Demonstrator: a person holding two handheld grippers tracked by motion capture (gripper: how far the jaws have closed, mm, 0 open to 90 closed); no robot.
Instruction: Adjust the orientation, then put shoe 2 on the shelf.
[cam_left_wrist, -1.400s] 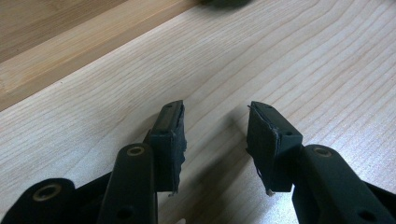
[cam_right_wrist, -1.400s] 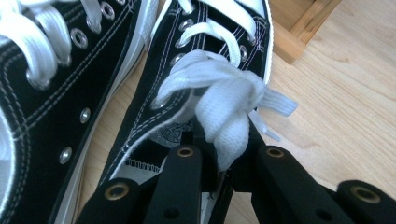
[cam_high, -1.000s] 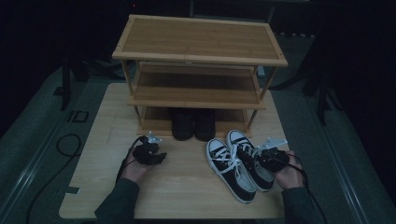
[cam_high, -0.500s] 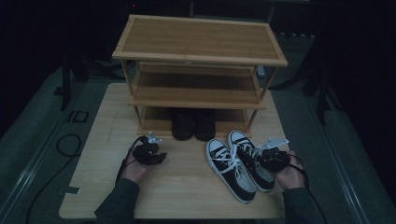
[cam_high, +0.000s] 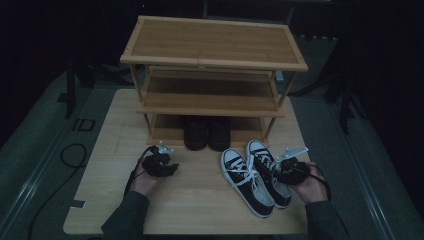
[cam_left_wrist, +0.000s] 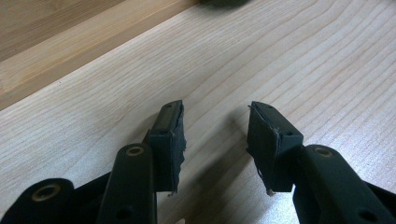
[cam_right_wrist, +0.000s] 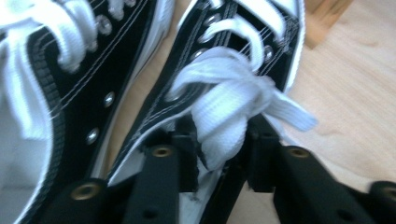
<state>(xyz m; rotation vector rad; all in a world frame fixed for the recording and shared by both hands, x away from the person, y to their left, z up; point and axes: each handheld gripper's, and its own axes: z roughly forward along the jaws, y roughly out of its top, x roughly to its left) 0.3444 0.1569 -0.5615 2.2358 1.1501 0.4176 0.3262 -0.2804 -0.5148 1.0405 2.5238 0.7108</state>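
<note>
Between shoe rack (cam_high: 212, 107) and table edge (cam_high: 185, 231), sneakers (cam_high: 256, 179)

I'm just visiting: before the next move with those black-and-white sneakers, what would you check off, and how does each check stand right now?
1. Right gripper at right sneaker: ok; jaws just opening around its lace.
2. Sneaker firmly held: not ok.
3. Left gripper open, nothing between: ok.
4. Left sneaker beside its mate: ok.
5. Middle shelf free: ok.
6. Bottom shelf holds dark shoes; room left: cannot tell.
</note>
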